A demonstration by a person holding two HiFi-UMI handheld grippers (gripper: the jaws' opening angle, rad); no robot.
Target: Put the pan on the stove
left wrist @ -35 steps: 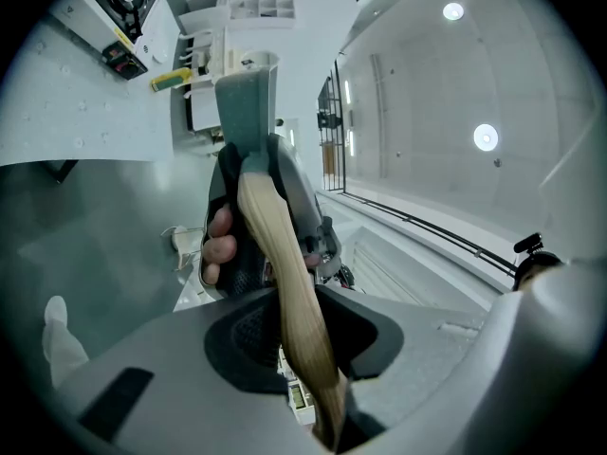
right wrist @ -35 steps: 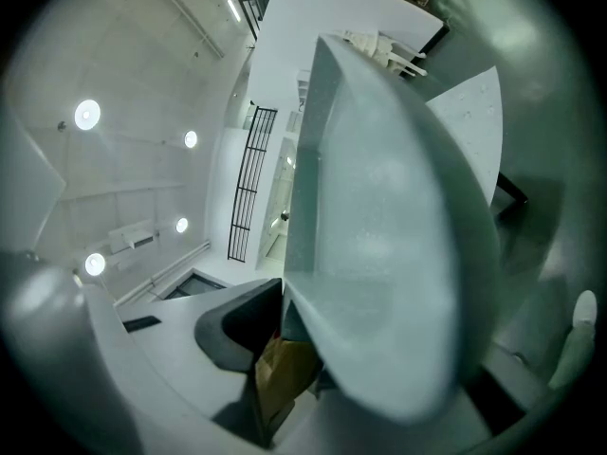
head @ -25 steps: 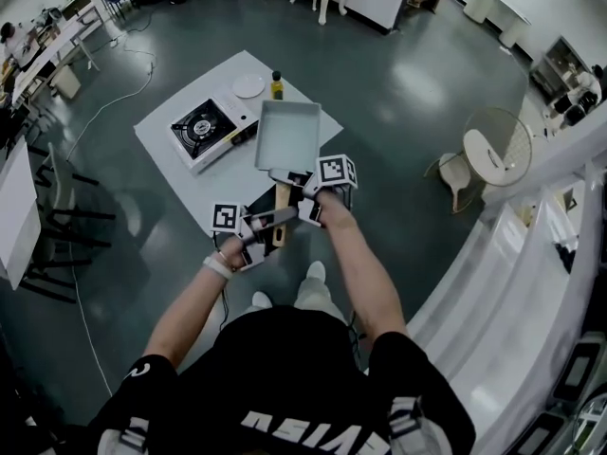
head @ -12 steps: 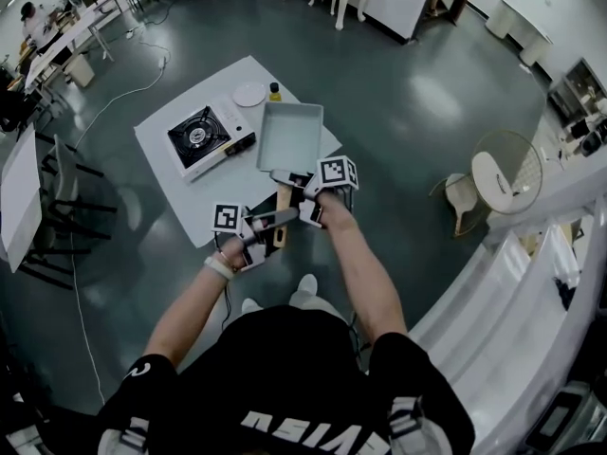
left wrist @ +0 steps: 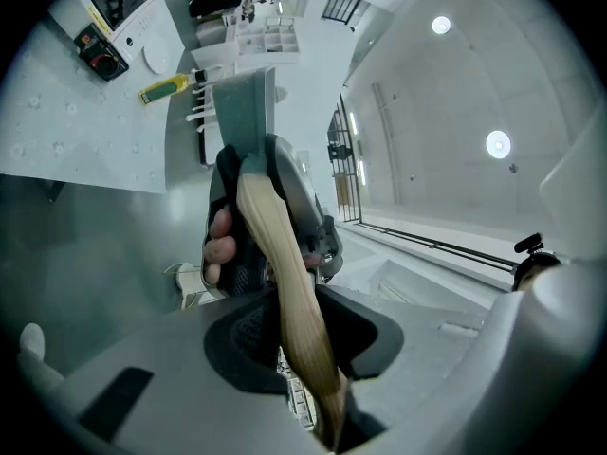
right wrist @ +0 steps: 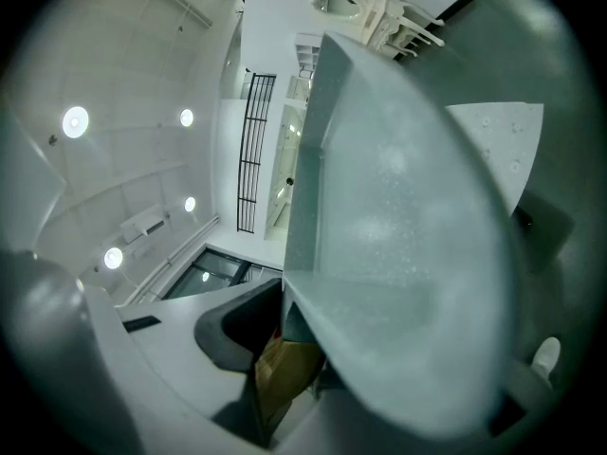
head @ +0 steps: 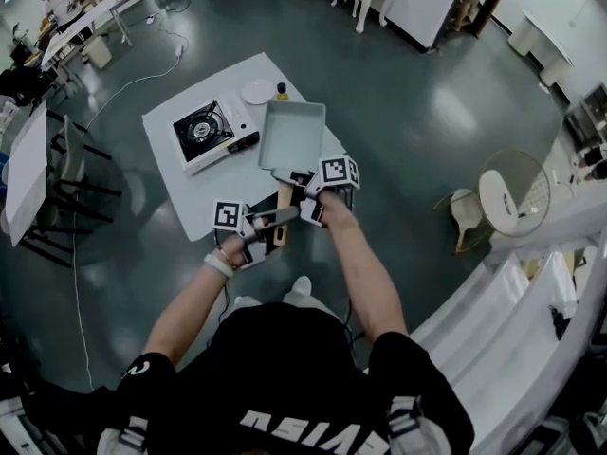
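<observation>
A square grey pan [head: 292, 136] with a pale wooden handle [head: 282, 207] hangs in the air over the right side of the white table [head: 180, 183], just right of the stove [head: 204, 129]. Both grippers hold the handle. My left gripper [head: 260, 226] is shut on its near end, and my right gripper [head: 309, 193] is shut on it close to the pan body. In the left gripper view the handle [left wrist: 285, 282] runs up between the jaws of the left gripper [left wrist: 299, 335] toward the pan [left wrist: 245, 112]. The right gripper view is filled by the pan [right wrist: 398, 207], with the handle [right wrist: 285, 368] pinched below.
A small white plate [head: 257, 91] and a yellow bottle [head: 281, 91] stand at the table's far corner behind the pan. Dark chairs [head: 76, 178] stand left of the table. A round fan [head: 517, 192] stands on the floor at the right.
Both grippers keep the same hold on the handle and the pan stays level. The head camera has drifted, so the room around the table has shifted a little.
</observation>
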